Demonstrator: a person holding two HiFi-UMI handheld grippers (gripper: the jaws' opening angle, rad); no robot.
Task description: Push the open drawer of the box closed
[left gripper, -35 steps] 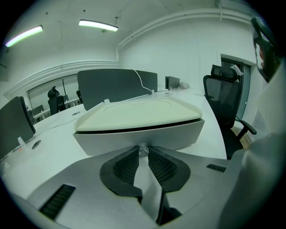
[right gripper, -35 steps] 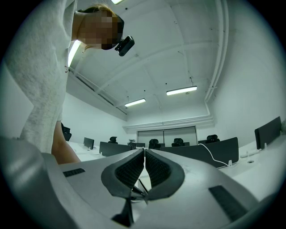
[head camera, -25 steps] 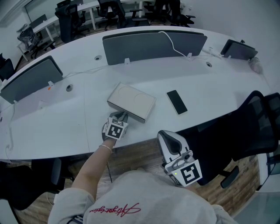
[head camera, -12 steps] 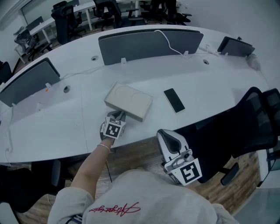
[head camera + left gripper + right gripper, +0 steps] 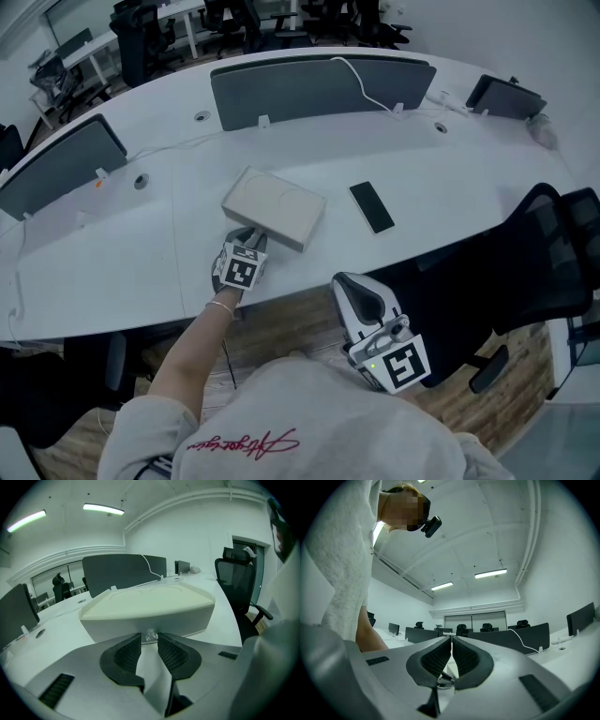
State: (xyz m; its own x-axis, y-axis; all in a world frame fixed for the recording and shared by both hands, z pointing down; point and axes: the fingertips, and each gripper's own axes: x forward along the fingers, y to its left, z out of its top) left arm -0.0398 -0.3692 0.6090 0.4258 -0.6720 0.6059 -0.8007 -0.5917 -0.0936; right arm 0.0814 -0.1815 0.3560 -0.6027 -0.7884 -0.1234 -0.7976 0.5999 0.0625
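Left gripper (image 5: 249, 240) at the box (image 5: 274, 206), its jaws just now parting.

The box is lying on the table (image 5: 450, 187), toward its near edge, and its drawer front is looking flush. The small clear knob (image 5: 150, 635) is sitting right at the jaw tips, which are standing narrowly apart with neither pad pressing it. A pad could be snagging that knob on retreat and dragging the drawer back out, or a further shove could be sliding the whole box away. The right gripper (image 5: 451, 641) is hanging near the body, jaws together, empty, well right of the box.
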